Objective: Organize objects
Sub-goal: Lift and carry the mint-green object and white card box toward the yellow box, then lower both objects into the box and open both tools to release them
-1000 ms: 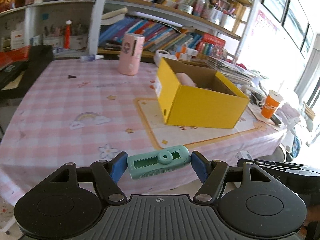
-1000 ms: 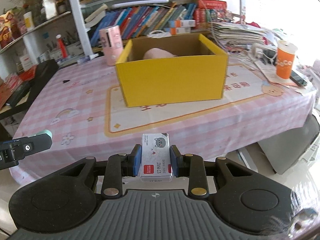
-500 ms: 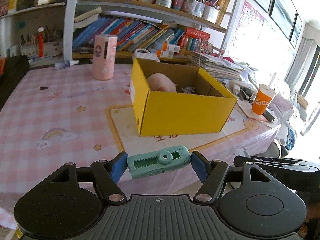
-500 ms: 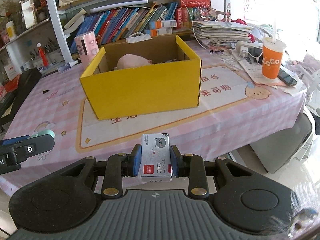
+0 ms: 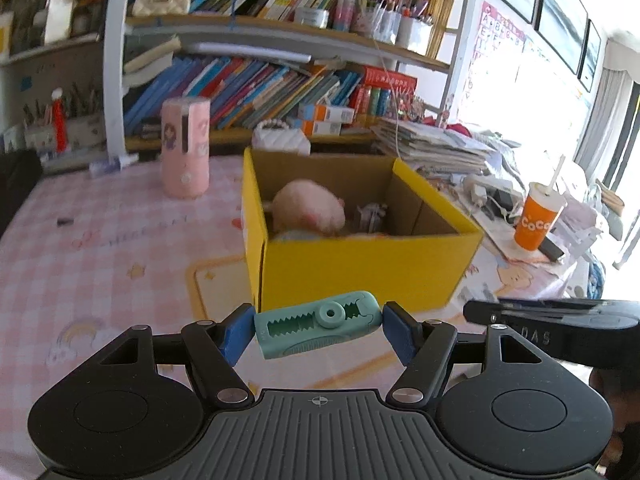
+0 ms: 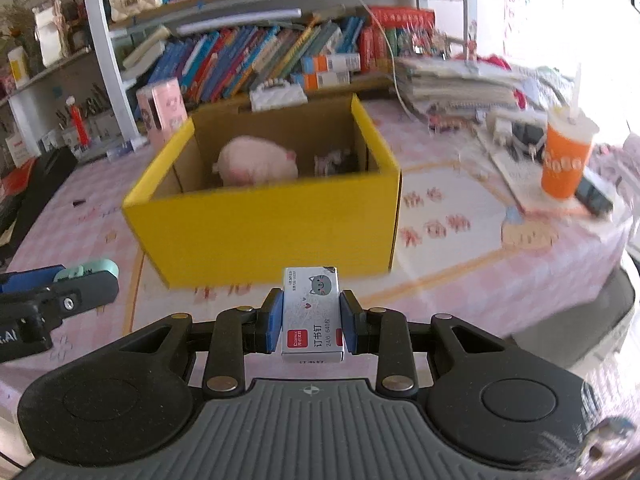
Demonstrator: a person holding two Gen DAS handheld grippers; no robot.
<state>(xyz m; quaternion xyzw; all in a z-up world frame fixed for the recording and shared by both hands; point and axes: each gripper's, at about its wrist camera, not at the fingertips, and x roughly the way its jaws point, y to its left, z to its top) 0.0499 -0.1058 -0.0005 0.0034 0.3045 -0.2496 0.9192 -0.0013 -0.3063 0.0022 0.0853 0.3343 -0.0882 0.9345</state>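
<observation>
- Carrying one item each, both grippers face the yellow box (image 5: 360, 268), which fills the middle of both views on the pink checked tablecloth (image 5: 100, 248).
- Clamped between the blue pads of the left gripper (image 5: 318, 326), low in the centre of the left wrist view, is a mint-green correction tape (image 5: 318, 322), held end to end with the jaws about half spread.
- Narrowly closed, the right gripper (image 6: 311, 318) pinches a small staple box (image 6: 312, 312) by its two sides, low in the centre of the right wrist view.
- Already lying inside the yellow box, upper middle of the frame, are a pink plush toy (image 6: 256, 162) and some small, blurred items to its right that I cannot identify.
- By my reading the task is partly done: some things are boxed, while the two carried items remain outside, on the near side of the box's front wall.
- What is probably left is to lift both items over the rim and release them; the pink cylinder (image 5: 185, 148) at upper left may also need sorting.
</observation>
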